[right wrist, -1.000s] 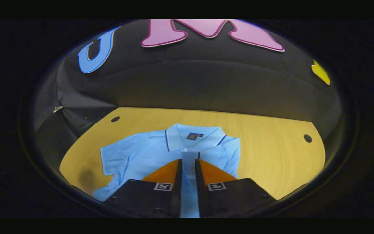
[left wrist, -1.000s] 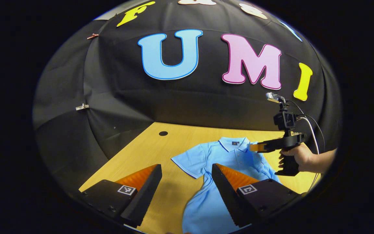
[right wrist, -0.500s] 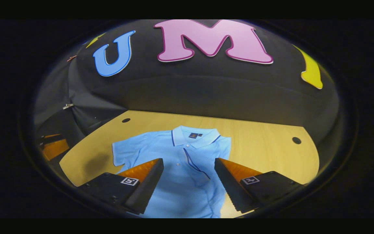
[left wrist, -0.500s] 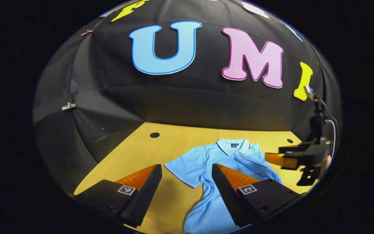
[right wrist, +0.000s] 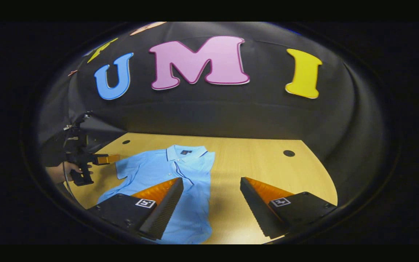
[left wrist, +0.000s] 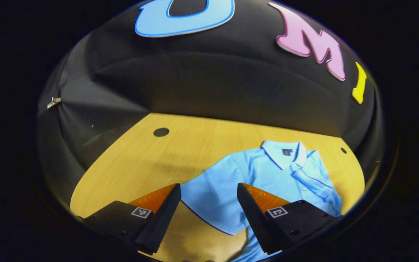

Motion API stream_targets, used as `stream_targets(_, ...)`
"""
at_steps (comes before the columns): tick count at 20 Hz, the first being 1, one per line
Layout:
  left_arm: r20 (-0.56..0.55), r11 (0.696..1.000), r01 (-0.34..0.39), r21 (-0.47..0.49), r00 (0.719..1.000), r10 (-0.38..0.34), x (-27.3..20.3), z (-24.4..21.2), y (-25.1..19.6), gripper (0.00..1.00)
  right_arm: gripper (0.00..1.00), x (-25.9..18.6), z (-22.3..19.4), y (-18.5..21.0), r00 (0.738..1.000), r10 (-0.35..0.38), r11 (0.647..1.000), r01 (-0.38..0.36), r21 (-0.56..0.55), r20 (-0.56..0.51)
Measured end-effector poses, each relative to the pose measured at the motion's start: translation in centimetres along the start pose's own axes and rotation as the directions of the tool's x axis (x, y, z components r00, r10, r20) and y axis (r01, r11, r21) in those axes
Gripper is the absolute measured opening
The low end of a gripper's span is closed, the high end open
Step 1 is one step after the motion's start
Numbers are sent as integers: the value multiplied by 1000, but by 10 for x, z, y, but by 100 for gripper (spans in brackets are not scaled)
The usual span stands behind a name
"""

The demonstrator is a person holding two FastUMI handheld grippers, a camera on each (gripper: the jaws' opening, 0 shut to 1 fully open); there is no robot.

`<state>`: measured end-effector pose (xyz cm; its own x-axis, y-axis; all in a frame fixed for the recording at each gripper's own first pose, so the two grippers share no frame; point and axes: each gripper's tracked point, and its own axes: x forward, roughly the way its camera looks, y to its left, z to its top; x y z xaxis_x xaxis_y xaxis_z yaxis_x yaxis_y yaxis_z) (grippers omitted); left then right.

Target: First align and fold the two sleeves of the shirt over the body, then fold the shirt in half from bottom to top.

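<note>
A light blue polo shirt (left wrist: 267, 171) lies flat on the wooden table (left wrist: 140, 160), collar toward the black cloth wall. One sleeve is folded in over the body, its dark-piped hem running slantwise across the chest beside the button placket; the sleeve (left wrist: 209, 196) on the other side lies spread out on the wood, edged with the same thin dark line. The collar (left wrist: 284, 153) carries matching piping and a small dark label inside the neck.

The left gripper (left wrist: 206, 209) hovers over the spread sleeve, its jaws wide apart and holding nothing, the sleeve's hem showing between them. In the right gripper view it appears at the far edge of the shirt, gripped by a hand (right wrist: 66, 171). The right gripper (right wrist: 211, 203) hangs above the shirt's folded side and the bare wood next to it, its jaws likewise spread and empty.

The table is pale, straight-grained wood with round dark holes (left wrist: 161, 132) near its back corners. The shirt's fabric looks soft and fairly smooth. A small metal clip (left wrist: 52, 103) pinches the cloth wall.
</note>
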<state>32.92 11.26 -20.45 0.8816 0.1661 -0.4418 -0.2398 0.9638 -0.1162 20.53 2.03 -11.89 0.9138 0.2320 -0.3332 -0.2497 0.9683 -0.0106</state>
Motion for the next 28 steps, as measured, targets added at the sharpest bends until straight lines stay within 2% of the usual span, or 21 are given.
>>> stream_targets(4,-73,999,-47,27,996,49,38,-9,16,99,98,-14,-27,-23,998,-49,999,49,5,-51)
stream_targets(7,-152,997,-69,21,986,72,45,-26,20,100,98,-17,-37,-28,996,-59,997,63,43,-73)
stream_targets(11,-150,998,-31,53,988,39,49,-26,13,99,98,-15,-39,-28,995,-65,996,69,56,-72)
stream_targets(13,-140,997,-11,75,990,21,54,-24,7,78,98,-15,-40,-25,995,-62,996,66,57,-74)
stream_targets(16,-115,997,-1,83,993,11,59,-16,5,19,98,-15,-43,-26,995,-60,996,65,68,-76)
stream_targets(17,-109,997,2,81,994,6,60,-16,7,19,98,-16,-45,-26,995,-61,995,67,69,-77)
stream_targets(18,-108,997,7,73,994,1,61,-15,6,10,98,-18,-47,-28,995,-66,995,72,69,-79)
stream_targets(19,-111,997,13,73,994,-5,59,-14,6,7,98,-17,-47,-29,994,-71,995,77,71,-79)
stream_targets(23,-120,994,31,101,993,-19,49,-2,-7,6,98,-27,-57,-38,993,-85,992,93,84,-87)
stream_targets(25,-83,992,57,117,995,-47,37,19,-31,6,98,-31,-62,-42,992,-90,991,98,90,-90)
stream_targets(28,-42,981,139,135,990,-134,18,48,-84,6,98,-36,-65,-42,992,-91,990,99,97,-87)
